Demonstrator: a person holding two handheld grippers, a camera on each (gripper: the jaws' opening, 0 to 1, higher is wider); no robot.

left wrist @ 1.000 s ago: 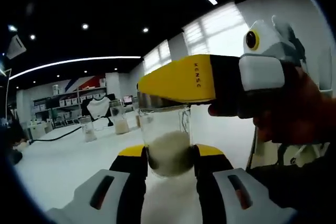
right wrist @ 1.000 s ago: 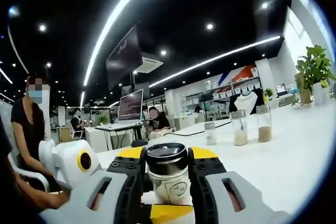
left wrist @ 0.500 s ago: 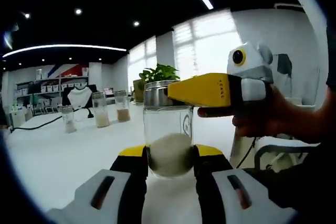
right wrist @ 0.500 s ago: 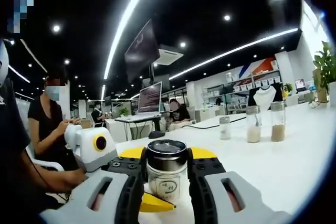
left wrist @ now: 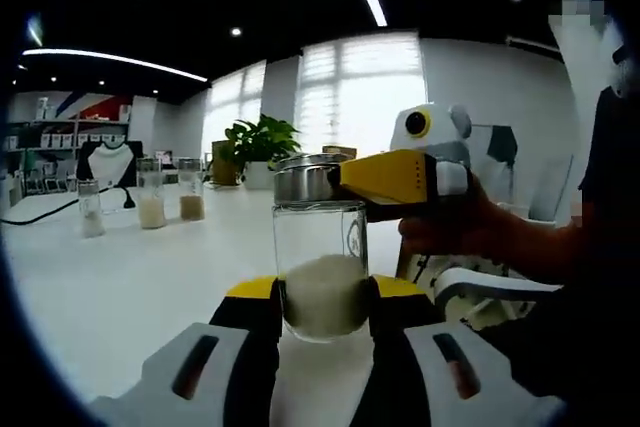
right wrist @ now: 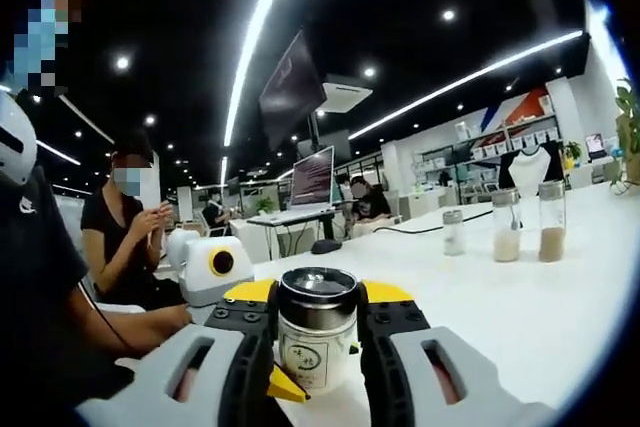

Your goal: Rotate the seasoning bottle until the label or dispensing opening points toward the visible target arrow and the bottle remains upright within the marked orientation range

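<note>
Swung round since a second ago: left gripper view now takes in the potted plant (left wrist: 255, 139) and bright windows where shelving stood behind before, and the right claw's yellow jaw, then stretched broadside across the lid, now reaches in end-on from the right. Seasoning bottle (left wrist: 320, 247) upright, low on its glass body pinched between the jaws of the left claw (left wrist: 322, 299); clear glass, pale granules filling the lower part, steel lid on top. Right claw (left wrist: 345, 177) closed on that lid, a hand behind it. Three more jars (left wrist: 150, 193) well apart on the white counter (left wrist: 120, 287). Right gripper view: same seasoning bottle (right wrist: 318, 332) seen from the other side, lid gripped between the jaws of the right claw (right wrist: 318, 299), paper label with a small printed mark facing this camera; left claw's (right wrist: 280, 385) yellow jaw tip showing just beside the bottle's foot. No target arrow or marked range visible, so heading cannot be checked. Handling judgement: rigid, smooth glass, likely slippery and breakable if dropped; partly filled, so modest weight set low and loose contents apt to shift if tipped. Best hold probably as now, low on the body for support and at the lid rim for turning, kept vertical.
</note>
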